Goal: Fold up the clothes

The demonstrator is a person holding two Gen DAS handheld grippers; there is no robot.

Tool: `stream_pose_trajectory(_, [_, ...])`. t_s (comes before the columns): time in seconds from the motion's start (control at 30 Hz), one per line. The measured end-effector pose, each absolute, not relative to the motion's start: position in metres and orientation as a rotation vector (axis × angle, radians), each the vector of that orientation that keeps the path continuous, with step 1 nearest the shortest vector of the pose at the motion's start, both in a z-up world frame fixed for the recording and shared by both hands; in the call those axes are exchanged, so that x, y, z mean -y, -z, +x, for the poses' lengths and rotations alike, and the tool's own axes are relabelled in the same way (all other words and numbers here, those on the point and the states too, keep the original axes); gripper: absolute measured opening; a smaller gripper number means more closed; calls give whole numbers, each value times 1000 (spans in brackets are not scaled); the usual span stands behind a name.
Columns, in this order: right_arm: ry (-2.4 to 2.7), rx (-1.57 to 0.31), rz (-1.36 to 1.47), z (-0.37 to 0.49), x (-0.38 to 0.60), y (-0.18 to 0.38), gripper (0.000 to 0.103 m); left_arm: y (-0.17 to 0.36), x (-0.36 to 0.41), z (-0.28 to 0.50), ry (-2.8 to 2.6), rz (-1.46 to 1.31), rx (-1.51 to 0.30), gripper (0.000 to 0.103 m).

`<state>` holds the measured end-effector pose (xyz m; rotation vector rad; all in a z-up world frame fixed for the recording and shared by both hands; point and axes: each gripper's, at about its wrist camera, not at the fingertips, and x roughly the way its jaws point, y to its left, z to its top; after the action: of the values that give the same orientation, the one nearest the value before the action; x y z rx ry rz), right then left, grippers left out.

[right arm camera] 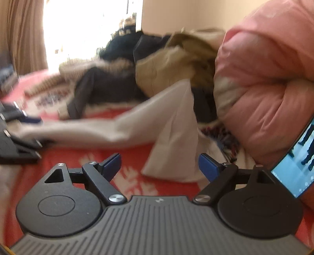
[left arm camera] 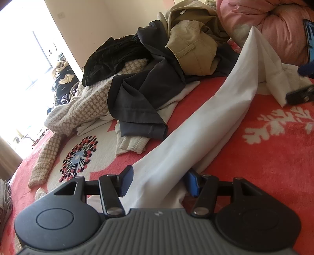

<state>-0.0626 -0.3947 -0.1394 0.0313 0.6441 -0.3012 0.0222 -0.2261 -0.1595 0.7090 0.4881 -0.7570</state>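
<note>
red flowered blanket (left arm camera: 265, 157) – clothes pile (left arm camera: 149, 78), bright window (left arm camera: 23, 58) behind.

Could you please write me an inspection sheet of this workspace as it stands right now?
Surface: red fleece blanket with white floral print, covering the bed.
Job's things: white garment stretched long across the blanket, one end bunched between the left gripper's pads.
Clutter: unfolded pile behind it: dark grey garment, beige trousers, houndstooth sweater, black garment; pink quilt; lit phone.
Grippers: left gripper closed on the white garment; right gripper open, empty, near the garment's far end.
Cables: nothing seen.
Surroundings: bright window, brown curtain, cream wall.
</note>
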Motion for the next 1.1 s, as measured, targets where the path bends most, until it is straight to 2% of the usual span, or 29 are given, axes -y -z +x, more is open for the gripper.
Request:
stream_pose_trajectory(0.17, [343, -712, 77, -48, 410, 161, 82, 160, 226, 22, 756, 704, -492, 58])
stream_pose_trajectory(0.27, [352, -715, 107, -47, 416, 166, 73, 160, 226, 23, 756, 701, -495, 58])
stream_pose_trajectory(0.33, [355, -713, 114, -46, 418, 168, 58, 160, 226, 23, 756, 698, -496, 58])
stream_pose_trajectory(0.37, [356, -708, 116, -45, 419, 168, 55, 160, 226, 23, 757, 697, -496, 58])
stream_pose_trajectory(0.43, [363, -699, 117, -45, 421, 165, 37, 160, 226, 24, 757, 694, -497, 58])
stream_pose_trajectory(0.47, [367, -695, 117, -45, 423, 164, 33, 160, 226, 24, 757, 692, -498, 58])
stream_pose_trajectory(0.53, [374, -688, 117, -45, 427, 160, 18, 160, 226, 24, 759, 691, -500, 58])
stream_pose_trajectory(0.63, [375, -664, 113, -48, 435, 148, 10, 159, 225, 24, 762, 692, -498, 58])
stream_pose_trajectory(0.87, [345, -551, 188, -65, 462, 86, 8, 158, 224, 26, 779, 699, -500, 58])
stream_pose_trajectory(1.1, [245, -473, 454, -76, 507, 32, 7, 158, 223, 28, 784, 704, -496, 59])
